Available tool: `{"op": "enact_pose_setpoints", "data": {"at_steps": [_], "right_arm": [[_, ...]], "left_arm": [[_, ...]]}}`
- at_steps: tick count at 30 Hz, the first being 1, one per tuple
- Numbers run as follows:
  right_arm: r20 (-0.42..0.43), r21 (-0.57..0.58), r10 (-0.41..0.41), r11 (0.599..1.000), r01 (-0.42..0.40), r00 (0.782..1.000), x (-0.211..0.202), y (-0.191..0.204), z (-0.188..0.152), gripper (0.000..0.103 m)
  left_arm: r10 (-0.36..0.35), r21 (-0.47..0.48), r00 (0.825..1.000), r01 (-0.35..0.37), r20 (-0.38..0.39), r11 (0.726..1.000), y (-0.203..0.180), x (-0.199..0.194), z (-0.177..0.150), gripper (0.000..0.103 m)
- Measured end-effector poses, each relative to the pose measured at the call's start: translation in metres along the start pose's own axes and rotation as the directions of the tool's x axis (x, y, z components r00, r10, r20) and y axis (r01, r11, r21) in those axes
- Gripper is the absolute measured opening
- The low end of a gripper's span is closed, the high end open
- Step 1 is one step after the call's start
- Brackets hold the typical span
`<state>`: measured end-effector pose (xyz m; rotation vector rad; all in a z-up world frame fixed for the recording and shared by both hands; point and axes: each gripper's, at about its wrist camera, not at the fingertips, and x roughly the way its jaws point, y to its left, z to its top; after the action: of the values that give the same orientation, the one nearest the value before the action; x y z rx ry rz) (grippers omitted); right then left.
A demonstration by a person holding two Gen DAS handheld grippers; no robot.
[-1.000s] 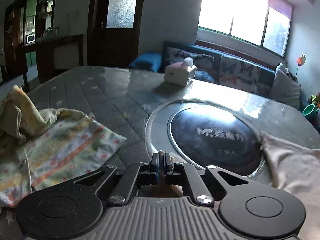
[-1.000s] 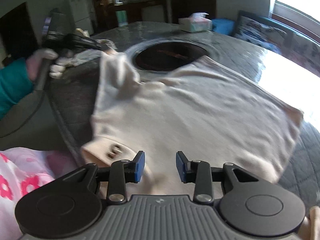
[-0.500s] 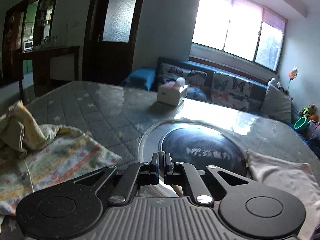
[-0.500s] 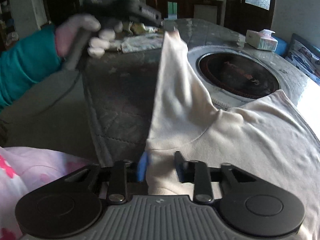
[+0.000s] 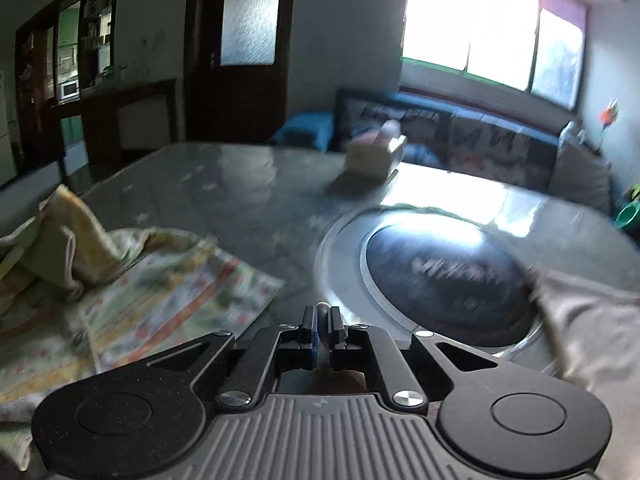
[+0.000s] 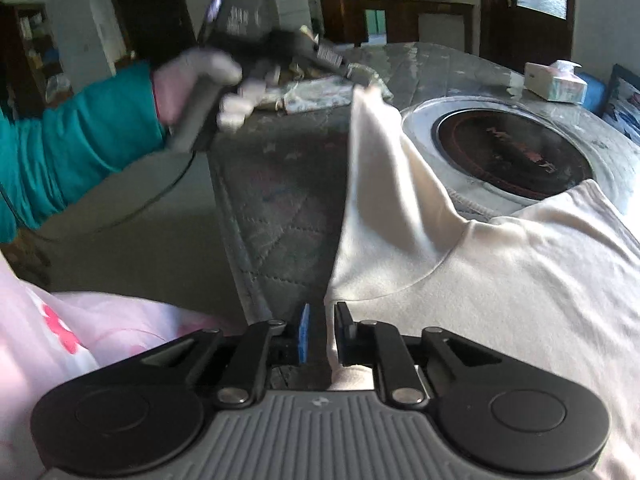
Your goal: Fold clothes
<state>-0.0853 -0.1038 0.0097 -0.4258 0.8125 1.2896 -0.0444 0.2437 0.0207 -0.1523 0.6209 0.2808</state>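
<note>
A living room with a bright window and a sofa at the back; in the foreground a quilted grey table [image 6: 276, 200] with a round dark hotplate [image 6: 516, 156] set into it. A cream T-shirt [image 6: 520, 280] lies spread over the lower right of the right wrist view, one corner drawn up toward upper centre, where the left gripper [image 5: 322, 316] pinches it, jaws closed on a thin fold of the cloth. The right gripper [image 6: 322, 330] sits at the bottom centre of its own view, jaws a narrow gap apart, the shirt's near edge lying against or between them; whether it grips cannot be told. A patterned garment [image 5: 160, 296] lies crumpled at the left of the left wrist view, and a tissue box [image 6: 556, 82] stands at upper right in the right wrist view. Judged by its drape, the shirt is light, limp and easily stretched; it will sag between holds, so corners and seamed edges are the best places to grip it.
</note>
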Motion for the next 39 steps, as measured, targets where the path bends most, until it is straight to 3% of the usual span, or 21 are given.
{"op": "enact_pose_setpoints", "data": {"at_steps": [4, 7, 10, 13, 17, 22, 29, 33, 35, 39], "right_arm": [[0.040, 0.047, -0.070, 0.997, 0.068, 0.997, -0.026, -0.014, -0.006, 0.020], [0.053, 0.103, -0.152, 0.984, 0.146, 0.987, -0.045, -0.032, -0.013, 0.021], [0.047, 0.182, -0.259, 0.952, 0.246, 0.965, -0.062, -0.058, -0.023, 0.021], [0.034, 0.256, -0.344, 0.910, 0.325, 0.938, -0.075, -0.084, -0.033, 0.022], [0.009, 0.341, -0.441, 0.845, 0.412, 0.897, -0.090, -0.123, -0.049, 0.022], [-0.021, 0.414, -0.499, 0.784, 0.462, 0.866, -0.097, -0.161, -0.066, 0.022], [-0.056, 0.451, -0.519, 0.749, 0.486, 0.853, -0.098, -0.191, -0.079, 0.023], [-0.074, 0.453, -0.545, 0.727, 0.515, 0.835, -0.100, -0.207, -0.081, 0.023], [-0.071, 0.468, -0.560, 0.712, 0.523, 0.825, -0.104, -0.215, -0.081, 0.028], [-0.067, 0.490, -0.580, 0.690, 0.533, 0.812, -0.106, -0.232, -0.079, 0.030]], "left_arm": [[0.029, 0.014, 0.999, -0.029, -0.022, 1.000, -0.005, 0.001, 0.001, 0.009], [-0.022, 0.044, 1.000, 0.022, 0.003, 0.999, -0.025, -0.005, 0.008, 0.009], [-0.142, 0.061, 0.990, 0.141, 0.008, 0.988, -0.049, -0.012, 0.014, 0.009], [-0.283, 0.103, 0.958, 0.285, -0.035, 0.953, -0.084, -0.012, 0.013, 0.009], [-0.418, 0.157, 0.900, 0.433, -0.121, 0.888, -0.129, -0.006, 0.001, 0.009], [-0.464, 0.204, 0.863, 0.500, -0.199, 0.842, -0.160, 0.007, -0.012, 0.008], [-0.393, 0.207, 0.878, 0.452, -0.272, 0.868, -0.152, 0.027, -0.028, 0.009], [-0.385, 0.210, 0.880, 0.447, -0.278, 0.870, -0.152, 0.030, -0.019, 0.011], [-0.391, 0.225, 0.882, 0.450, -0.262, 0.864, -0.158, 0.029, -0.013, 0.011], [-0.418, 0.206, 0.872, 0.471, -0.255, 0.858, -0.170, 0.040, 0.005, 0.012]]}}
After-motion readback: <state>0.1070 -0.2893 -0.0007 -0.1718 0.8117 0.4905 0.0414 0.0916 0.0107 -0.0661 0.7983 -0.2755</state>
